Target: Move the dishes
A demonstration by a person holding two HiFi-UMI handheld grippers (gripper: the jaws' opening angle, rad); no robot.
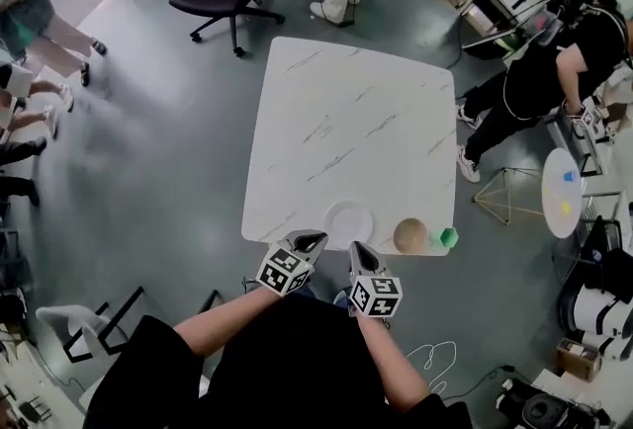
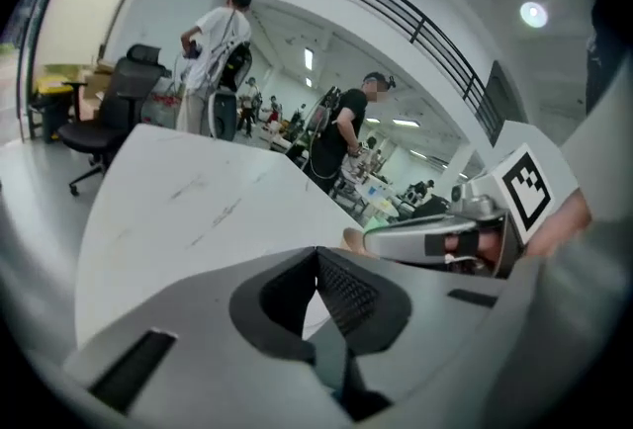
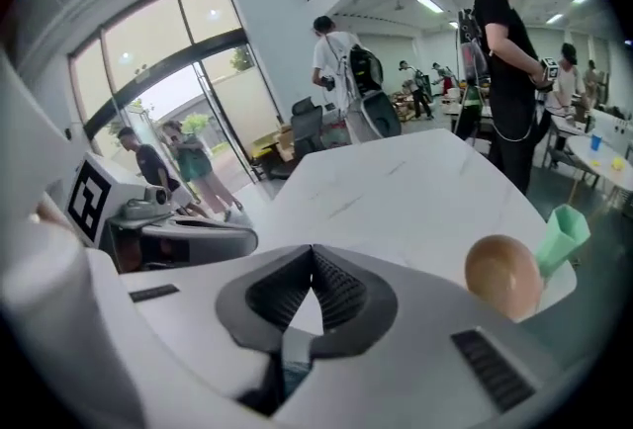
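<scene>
Low centre of head view, just off near table edge: left gripper [image 1: 313,241], right gripper [image 1: 356,249]. Jaws pressed together on each, nothing pinched. Just beyond tips: white plate [image 1: 348,223] at edge of table [image 1: 346,101]. Right of it, at corner: tan bowl [image 1: 410,235], green cup [image 1: 448,238]. Risk: knocking dishes over edge with closed-jaw nudge; slipping off flat plate rim.

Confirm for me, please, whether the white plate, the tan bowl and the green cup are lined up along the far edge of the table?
Not quite. The white plate, the tan bowl and the green cup are lined up along the near edge of the table, not the far one. The head view shows this.
</scene>
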